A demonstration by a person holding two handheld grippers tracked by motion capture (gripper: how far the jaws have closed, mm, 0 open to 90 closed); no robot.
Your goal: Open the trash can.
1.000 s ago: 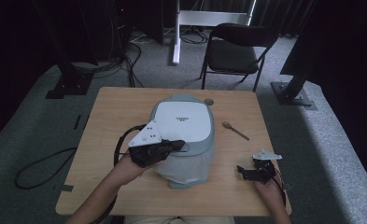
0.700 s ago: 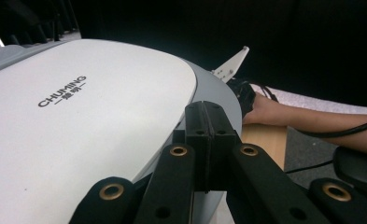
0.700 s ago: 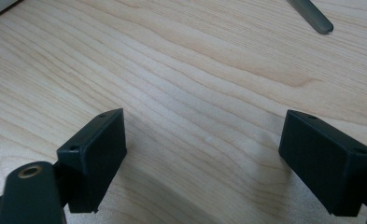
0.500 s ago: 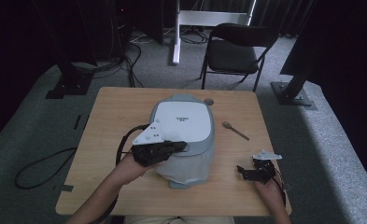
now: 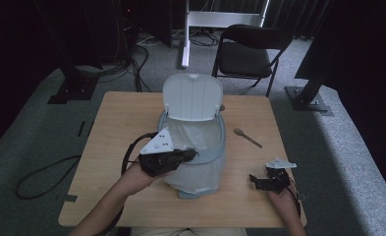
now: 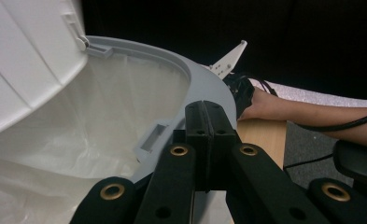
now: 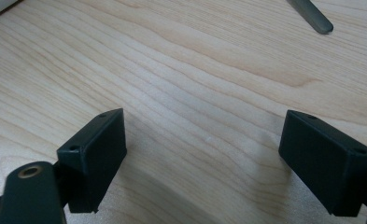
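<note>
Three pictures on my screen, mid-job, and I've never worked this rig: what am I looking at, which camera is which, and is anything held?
There is no robot arm here: a person holds one pair of tongs in each hand at a wooden table. The high view looks down from above the person's side. Each other picture comes from a camera riding on one pair of tongs.

On the table stands a grey bin lined with a white bag, its lid swung up. A spoon lies to its right.

The left tongs are shut, their tips at the bin's front rim, with nothing between them. The right tongs are open over bare wood, holding nothing.
</note>
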